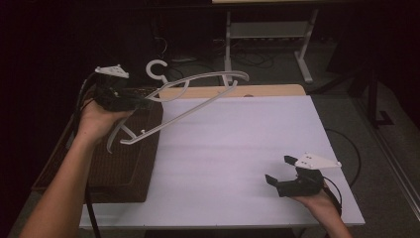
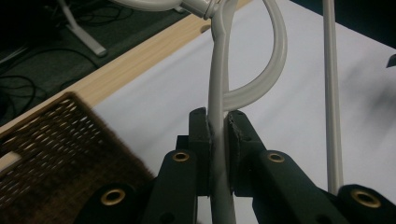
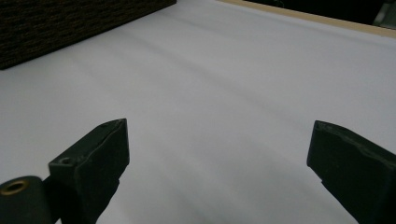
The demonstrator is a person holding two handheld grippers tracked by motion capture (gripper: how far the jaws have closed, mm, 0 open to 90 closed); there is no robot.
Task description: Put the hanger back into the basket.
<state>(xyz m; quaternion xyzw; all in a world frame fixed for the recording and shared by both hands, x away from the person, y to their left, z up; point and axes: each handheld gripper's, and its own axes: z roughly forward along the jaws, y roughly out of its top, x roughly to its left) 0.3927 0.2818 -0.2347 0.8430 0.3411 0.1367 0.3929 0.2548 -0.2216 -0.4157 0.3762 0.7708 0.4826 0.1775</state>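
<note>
Hanger held up at the table's left.
The left hand-held gripper (image 1: 143, 102) clamps a white hanger (image 1: 198, 94) above a wicker basket (image 1: 126, 158), apparently clear of it; the right hand-held gripper (image 1: 280, 171) rests wide apart, empty, over the white table (image 1: 237, 148).

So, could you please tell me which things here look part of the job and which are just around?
In play, judging by the grip:
- white hanger, clamped in the left gripper
- brown woven basket, just below it
- right gripper, open over the white table cover

Just around:
- white table frame behind
- floor cables
</note>
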